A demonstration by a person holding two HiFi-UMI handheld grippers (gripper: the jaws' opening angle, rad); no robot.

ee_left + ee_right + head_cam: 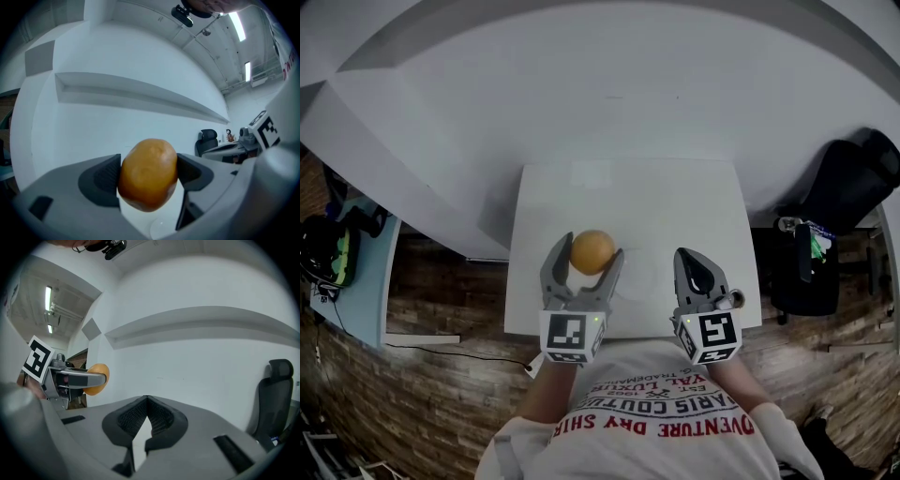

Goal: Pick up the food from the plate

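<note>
Shirt (666,422): white with red print, worn by the person standing at the near edge of the white table (628,197); both tools reach out from here over that table.
Left gripper (589,255): over the table's near-left part, its jaws spread wide and clamped on the food from both sides. The wide spread is simply what so round and thick a piece calls for.
Food (148,173): an orange-brown rounded lump, pinched at its middle between the left gripper's dark pads. Gripped across its widest part, it is probably less likely to roll out. It looks to be raised off the table surface, so the pick appears largely done.
Plate (652,281): a faint pale round on the table's near middle, just right of the held food, with nothing on it that I can make out.
Right gripper (696,262): over the table's near-right edge, jaws pressed together with nothing between them. It seems parked aside, leaving the work to the other tool.
Chair (277,390): dark, standing beyond the table's right side, well apart from the action.
</note>
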